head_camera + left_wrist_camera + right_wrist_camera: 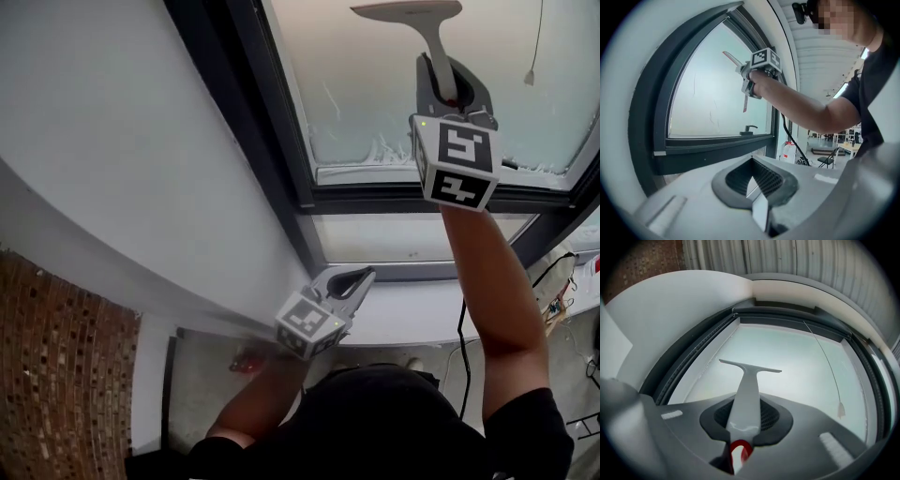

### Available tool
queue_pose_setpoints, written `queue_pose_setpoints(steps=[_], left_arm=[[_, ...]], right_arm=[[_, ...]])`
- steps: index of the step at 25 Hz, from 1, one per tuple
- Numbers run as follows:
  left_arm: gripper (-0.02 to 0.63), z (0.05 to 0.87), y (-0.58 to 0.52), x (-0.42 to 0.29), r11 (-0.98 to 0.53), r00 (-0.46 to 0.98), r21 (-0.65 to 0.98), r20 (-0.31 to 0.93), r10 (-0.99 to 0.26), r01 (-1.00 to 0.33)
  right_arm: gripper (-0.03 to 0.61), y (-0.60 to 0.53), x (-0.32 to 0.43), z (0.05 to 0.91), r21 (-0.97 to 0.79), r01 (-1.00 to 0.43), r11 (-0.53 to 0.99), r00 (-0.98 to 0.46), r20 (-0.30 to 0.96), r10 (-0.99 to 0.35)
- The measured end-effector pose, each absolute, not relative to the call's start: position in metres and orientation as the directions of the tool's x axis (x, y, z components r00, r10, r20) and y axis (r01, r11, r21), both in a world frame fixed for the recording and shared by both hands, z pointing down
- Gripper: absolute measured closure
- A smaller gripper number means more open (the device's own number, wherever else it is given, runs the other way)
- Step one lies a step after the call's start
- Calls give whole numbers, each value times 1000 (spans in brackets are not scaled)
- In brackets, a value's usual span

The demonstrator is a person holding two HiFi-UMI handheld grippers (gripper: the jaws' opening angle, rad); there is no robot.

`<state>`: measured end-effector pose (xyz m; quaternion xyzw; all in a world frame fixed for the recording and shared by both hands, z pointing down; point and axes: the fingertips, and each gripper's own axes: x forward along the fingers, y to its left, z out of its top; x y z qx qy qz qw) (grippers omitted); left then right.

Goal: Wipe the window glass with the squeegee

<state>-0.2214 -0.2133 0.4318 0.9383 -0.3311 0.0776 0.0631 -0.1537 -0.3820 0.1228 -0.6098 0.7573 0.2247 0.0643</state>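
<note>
A: Right claw (448,82), head view: raised, clamped on squeegee (424,26) handle. Blade uppermost, high over glass (366,84); contact with pane not confirmable. White residue (375,150) along pane's lower edge.

B: Left claw (353,281), same view?

A: Low, near sill (412,323), well apart from right claw. Nothing held. Dark frame (253,103) along pane's left side, white wall (103,141) beyond it. Cord (537,42) hanging at pane's right side.

B: Left gripper view?

A: Left claw (757,194) jaws pressed together, nothing between them. Pointed up toward right claw (750,79), seen at arm's end against glass (703,93). Squeegee (732,58) blade up and left of that claw, handle end sticking out below it. Window handle (749,130) at bottom rail of frame (647,117). Chair (828,159) far back, right of frame.

B: Right gripper view?

A: Right claw (743,427) closed on grey handle of squeegee (749,376), red tip nearest camera. T-shaped blade ahead, lying across middle of glass (801,362). Cord (825,357) to right, well apart from blade. Frame (693,352) curving round pane.
</note>
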Motion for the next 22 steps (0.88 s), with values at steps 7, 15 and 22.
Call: queue_pose_setpoints(steps=[7, 15, 22], left_arm=[[614, 434, -221, -234, -752, 717, -164, 228, -659, -639], [614, 426, -216, -239, -761, 739, -196, 184, -648, -619], [614, 429, -216, -244, -768, 746, -162, 183, -641, -620]], right_arm=[[505, -404, -182, 71, 323, -943, 85, -219, -408, -886], [511, -426, -197, 95, 370, -928, 51, -200, -377, -904], [515, -427, -203, 138, 352, -932, 89, -207, -314, -926]])
